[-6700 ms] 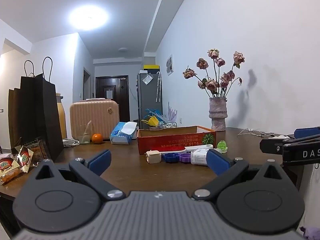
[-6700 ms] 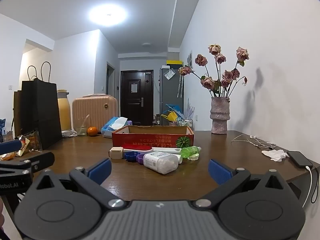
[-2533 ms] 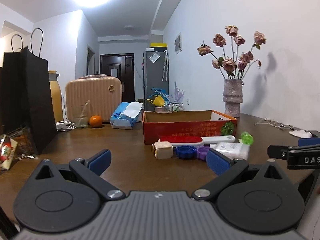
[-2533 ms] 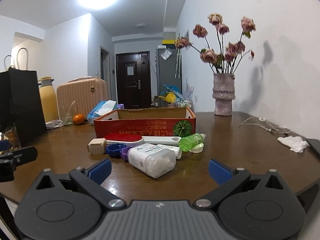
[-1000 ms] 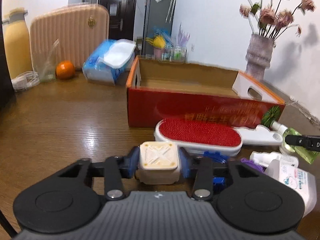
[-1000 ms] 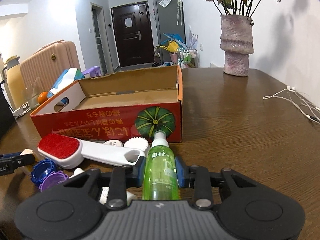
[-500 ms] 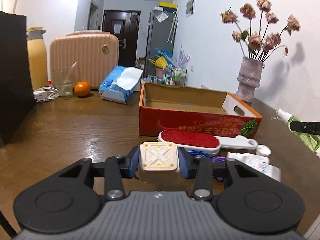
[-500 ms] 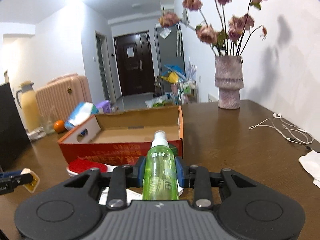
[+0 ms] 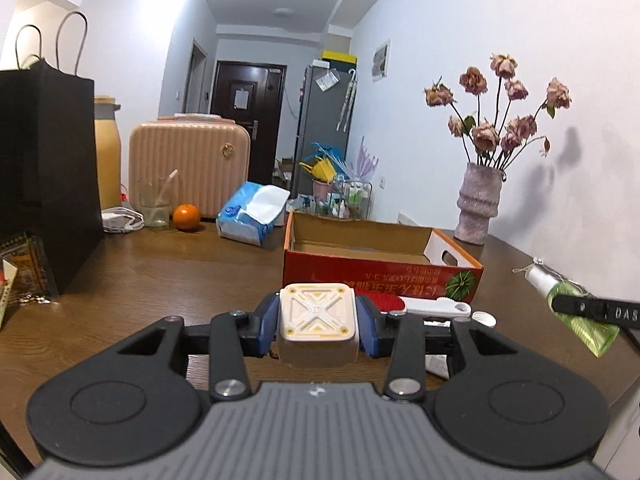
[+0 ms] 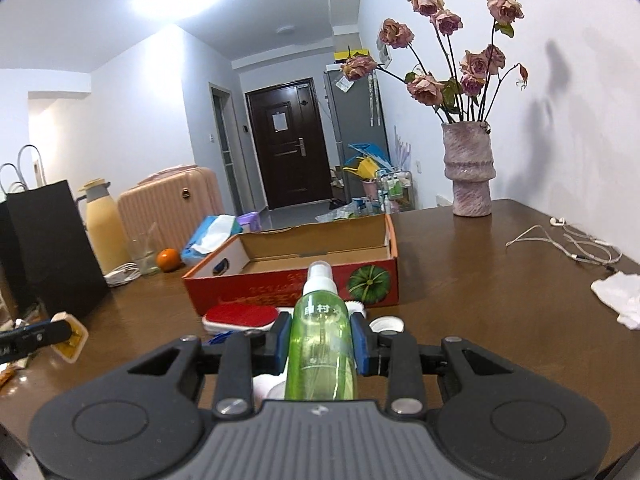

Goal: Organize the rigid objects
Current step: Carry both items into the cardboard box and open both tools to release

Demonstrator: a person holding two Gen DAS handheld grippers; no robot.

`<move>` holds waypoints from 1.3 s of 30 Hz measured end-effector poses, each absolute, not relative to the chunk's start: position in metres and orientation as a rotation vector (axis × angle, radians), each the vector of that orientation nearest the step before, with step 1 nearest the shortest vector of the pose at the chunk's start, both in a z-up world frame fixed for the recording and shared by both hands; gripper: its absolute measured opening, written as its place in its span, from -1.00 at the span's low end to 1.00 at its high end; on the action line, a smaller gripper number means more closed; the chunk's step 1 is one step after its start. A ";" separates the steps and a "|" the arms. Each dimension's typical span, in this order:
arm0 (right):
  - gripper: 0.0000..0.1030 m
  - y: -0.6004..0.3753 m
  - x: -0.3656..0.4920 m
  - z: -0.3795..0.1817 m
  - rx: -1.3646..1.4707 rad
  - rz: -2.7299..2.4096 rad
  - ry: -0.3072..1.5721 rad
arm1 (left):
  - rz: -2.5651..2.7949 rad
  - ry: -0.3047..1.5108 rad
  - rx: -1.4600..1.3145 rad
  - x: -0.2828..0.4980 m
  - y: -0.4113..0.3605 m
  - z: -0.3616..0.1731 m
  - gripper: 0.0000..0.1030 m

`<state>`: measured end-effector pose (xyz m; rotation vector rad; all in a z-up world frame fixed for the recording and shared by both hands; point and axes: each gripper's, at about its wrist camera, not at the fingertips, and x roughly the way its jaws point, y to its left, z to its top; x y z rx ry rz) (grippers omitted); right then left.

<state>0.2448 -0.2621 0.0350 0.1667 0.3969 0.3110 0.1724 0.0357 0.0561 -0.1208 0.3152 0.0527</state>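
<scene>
Cream cube (image 9: 318, 324) pinched in left tongs (image 9: 319, 326); right tongs (image 10: 321, 340) pinch green spray bottle (image 10: 321, 344).

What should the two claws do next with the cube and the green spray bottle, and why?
Probably carry both forward over the open red box and release: the left claw grips the cream cube, the right claw grips the green spray bottle.

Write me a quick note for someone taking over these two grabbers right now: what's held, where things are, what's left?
Left gripper: shut on the cream square block, lifted.
Right gripper: shut on the green spray bottle, lifted.
Red cardboard box: open, looks empty.
On the table in front of the box: red lint brush, white cap.
Done: two pickups. Left: likely box both, then the rest.
</scene>
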 end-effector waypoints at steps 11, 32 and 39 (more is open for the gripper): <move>-0.41 -0.269 0.242 0.034 0.195 0.327 0.394 | 0.037 0.303 -0.109 0.184 0.027 0.061 -0.18; -0.41 -0.253 0.445 0.044 0.211 0.357 0.468 | -0.054 0.434 -0.100 0.428 0.048 0.068 -0.19; -0.41 -0.220 0.559 0.038 0.085 0.317 0.598 | -0.082 0.629 -0.074 0.549 0.054 0.051 -0.19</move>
